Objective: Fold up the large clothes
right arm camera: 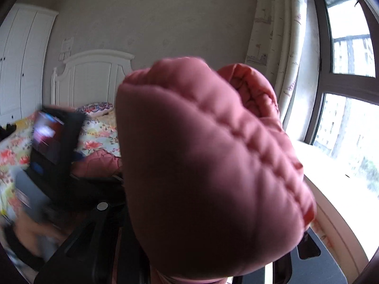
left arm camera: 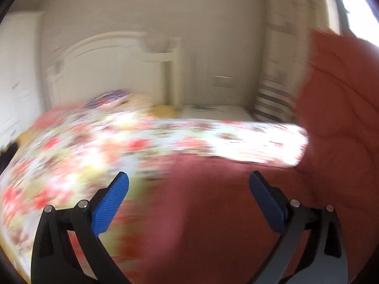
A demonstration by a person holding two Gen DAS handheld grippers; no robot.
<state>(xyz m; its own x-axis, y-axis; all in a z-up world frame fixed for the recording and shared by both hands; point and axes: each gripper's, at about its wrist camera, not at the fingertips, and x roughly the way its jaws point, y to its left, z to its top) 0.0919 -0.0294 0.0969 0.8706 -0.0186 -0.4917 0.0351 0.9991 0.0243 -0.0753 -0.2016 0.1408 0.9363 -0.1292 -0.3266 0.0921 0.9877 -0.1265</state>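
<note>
A: How many things are there?

B: One pink quilted coat, one bed under a floral cover, one white headboard, a patterned pillow at its foot, one wardrobe, one curtain and one window. Two grippers.

A: Which way does the coat run?

B: Hard to fix. In the right wrist view a puffy fold of it stands up in front of the lens, its stitched seams slanting from upper left to lower right. In the left wrist view, which is blurred, part of it lies flat on the bed and another part rises at the right edge, so it seems to climb from the bed toward the right. I cannot tell its long axis.

A: And against the fingers?

B: The left gripper has its two blue fingers spread wide, nothing between them; the coat on the bed lies beyond and below them. The right gripper is buried under the raised fold, its fingers hidden, so I cannot tell whether they pinch it. The left gripper also shows as a dark blur at the left of that view.
</note>
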